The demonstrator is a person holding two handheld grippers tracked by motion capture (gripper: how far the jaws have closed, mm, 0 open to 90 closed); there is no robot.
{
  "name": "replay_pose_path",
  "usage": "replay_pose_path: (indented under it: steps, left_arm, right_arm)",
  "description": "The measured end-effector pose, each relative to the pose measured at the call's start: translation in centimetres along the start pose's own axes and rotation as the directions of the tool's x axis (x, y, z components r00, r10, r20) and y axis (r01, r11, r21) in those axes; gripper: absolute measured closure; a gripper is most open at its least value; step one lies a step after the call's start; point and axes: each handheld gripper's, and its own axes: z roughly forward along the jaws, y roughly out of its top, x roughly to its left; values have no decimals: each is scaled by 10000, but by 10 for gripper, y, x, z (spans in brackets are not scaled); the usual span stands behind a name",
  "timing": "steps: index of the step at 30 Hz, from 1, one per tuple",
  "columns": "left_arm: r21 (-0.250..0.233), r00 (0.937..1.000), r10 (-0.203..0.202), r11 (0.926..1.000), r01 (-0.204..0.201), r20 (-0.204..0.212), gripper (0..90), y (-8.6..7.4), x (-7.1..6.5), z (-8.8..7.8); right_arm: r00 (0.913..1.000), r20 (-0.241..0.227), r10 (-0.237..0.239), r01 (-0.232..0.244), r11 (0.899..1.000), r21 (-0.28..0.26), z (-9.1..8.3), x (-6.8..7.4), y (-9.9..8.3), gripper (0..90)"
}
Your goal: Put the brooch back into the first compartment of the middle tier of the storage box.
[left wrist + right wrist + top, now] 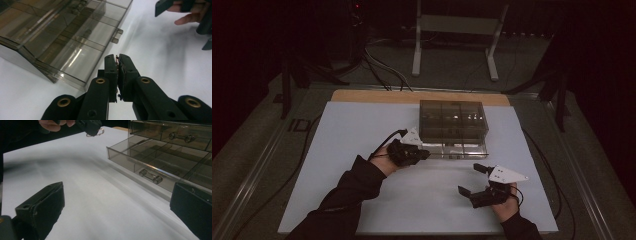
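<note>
While beside open drawer (75, 47) of smoky organizer (453, 120): left gripper (118, 62) jaws pinching small copper-coloured clip (95, 133); right gripper (474, 179) jaws spread wide over white worktop (362, 130).

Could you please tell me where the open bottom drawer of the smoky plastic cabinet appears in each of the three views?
High view: the drawer juts from the cabinet at centre, beside the left gripper.
Left gripper view: upper left, its handle above the shut jaws.
Right gripper view: right of centre, its handle facing the camera.
Shared landmark: the drawer's handle.
</note>
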Motion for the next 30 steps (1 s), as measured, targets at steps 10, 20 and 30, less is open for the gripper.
replay_pose_path:
  steps: [10,20,30]
  left_arm:
    - [-60,9998,-104,9999,103,-141,869,14,10,3]
    - [-34,9995,-245,9997,245,-197,869,22,16,12]
    - [-27,9986,-491,9988,491,-211,868,21,25,23]
  right_arm:
    - [10000,-29,38,-38,10000,4,0,-1,0,0]
    - [10000,-32,-41,41,10000,19,0,0,0,0]
    - [10000,-75,-32,32,10000,5,0,0,0,0]
